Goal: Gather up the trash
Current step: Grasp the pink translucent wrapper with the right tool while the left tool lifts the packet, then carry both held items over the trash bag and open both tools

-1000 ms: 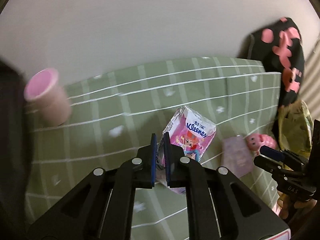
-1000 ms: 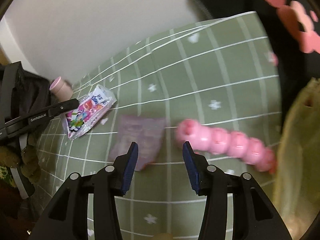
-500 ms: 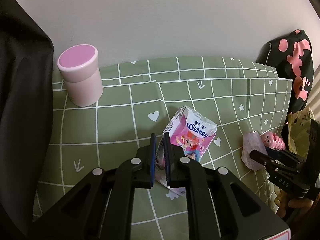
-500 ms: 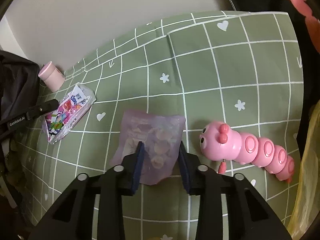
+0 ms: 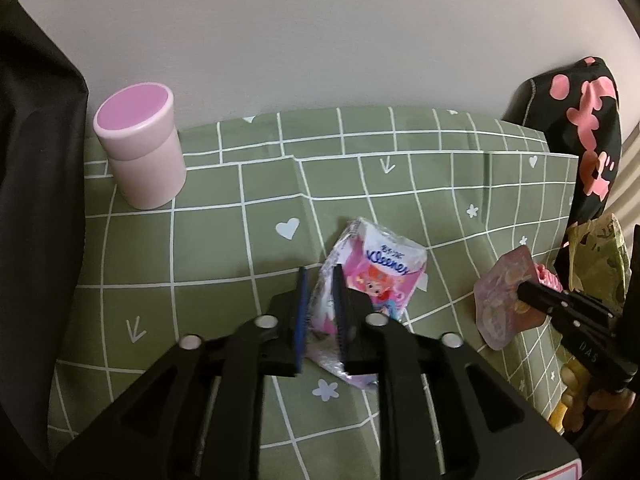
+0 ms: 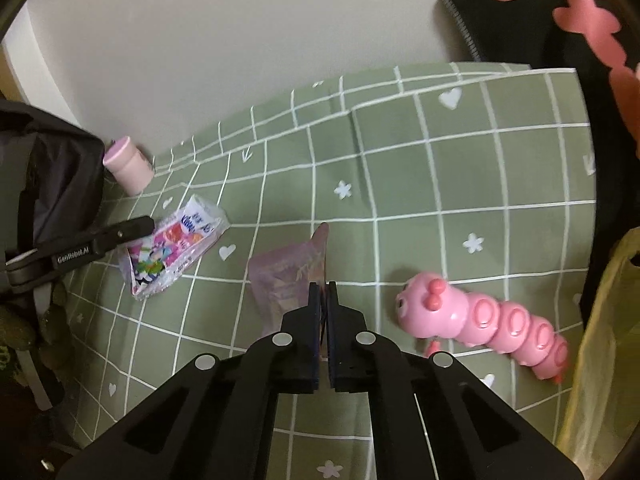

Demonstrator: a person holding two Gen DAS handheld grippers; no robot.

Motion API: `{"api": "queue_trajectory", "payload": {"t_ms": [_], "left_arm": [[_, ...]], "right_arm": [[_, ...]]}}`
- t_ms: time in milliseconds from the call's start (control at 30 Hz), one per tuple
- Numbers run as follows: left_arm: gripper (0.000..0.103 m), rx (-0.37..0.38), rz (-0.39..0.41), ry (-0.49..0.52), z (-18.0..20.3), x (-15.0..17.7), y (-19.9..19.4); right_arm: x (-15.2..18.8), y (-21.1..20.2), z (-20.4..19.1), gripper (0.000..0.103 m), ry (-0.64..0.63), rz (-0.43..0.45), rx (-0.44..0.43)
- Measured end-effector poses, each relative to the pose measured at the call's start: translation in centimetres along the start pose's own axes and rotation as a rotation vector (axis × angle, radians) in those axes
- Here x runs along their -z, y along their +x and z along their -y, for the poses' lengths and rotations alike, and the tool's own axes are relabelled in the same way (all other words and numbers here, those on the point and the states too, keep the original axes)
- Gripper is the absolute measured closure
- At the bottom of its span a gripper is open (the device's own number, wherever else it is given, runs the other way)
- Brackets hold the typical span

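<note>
Left tongs [image 5: 320,300] are opening, tissue pack [image 5: 376,276] between them; right tongs [image 6: 324,308] clenched on pouch [image 6: 288,276], toy [image 6: 480,316] to their right.

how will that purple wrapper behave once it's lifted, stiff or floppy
Probably floppy: the purple wrapper is thin film, and it already folds up on edge where the right gripper pinches it. Likely very light, so it may swing. The pinch takes only an edge, so the glossy film could slip.

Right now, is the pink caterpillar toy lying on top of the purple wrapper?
No, the caterpillar toy lies on the green cloth beside the purple wrapper, apart from it.
</note>
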State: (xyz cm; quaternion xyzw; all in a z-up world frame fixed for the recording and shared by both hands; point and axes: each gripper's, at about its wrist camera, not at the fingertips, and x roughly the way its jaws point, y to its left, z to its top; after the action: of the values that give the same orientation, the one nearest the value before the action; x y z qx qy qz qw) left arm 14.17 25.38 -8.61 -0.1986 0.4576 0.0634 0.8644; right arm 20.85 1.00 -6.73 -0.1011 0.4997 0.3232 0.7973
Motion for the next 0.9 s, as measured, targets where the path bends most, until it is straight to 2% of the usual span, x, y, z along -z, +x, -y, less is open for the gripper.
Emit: {"api": "queue_trajectory", "payload": {"t_ms": [67,100,300,467,500,533,567,667,900], "left_arm": [[0.071,0.012,0.004,0.017,0.3,0.1,-0.3],[0.069,0.009,0.002,0.027,0.4,0.2,-0.3],[0.068,-0.015,-0.025,0.062,1.6,1.1,0.6],[0.068,-0.067,-0.032,0.079,2.5,1.4,1.3],[0.071,-0.074,-0.028,0.076,2.5,1.4,1.2],[0.087,-0.081,-0.027,0.076,2.5,1.4,1.2],[0.097,-0.086,-0.029,0.074,2.5,1.3,1.1],[0.100,-0.053,-0.018,0.053,2.5,0.8,0.7],[0.102,0.005,0.085,0.126,5.8,-0.7,-2.6]], "right_arm": [[0.1,-0.8,0.6,0.099,0.009,0.018,0.008],[0.2,-1.2,0.9,0.099,0.014,0.026,0.012],[1.2,-4.0,2.5,0.098,0.048,0.069,0.048],[2.6,-6.2,3.1,0.099,0.076,0.091,0.079],[2.9,-6.6,3.3,0.098,0.086,0.096,0.084],[3.2,-7.0,3.5,0.099,0.097,0.101,0.088],[3.4,-7.4,3.6,0.099,0.106,0.108,0.092],[3.7,-8.3,3.7,0.099,0.111,0.130,0.105],[4.2,-11.7,4.7,0.098,0.124,0.205,0.144]]}}
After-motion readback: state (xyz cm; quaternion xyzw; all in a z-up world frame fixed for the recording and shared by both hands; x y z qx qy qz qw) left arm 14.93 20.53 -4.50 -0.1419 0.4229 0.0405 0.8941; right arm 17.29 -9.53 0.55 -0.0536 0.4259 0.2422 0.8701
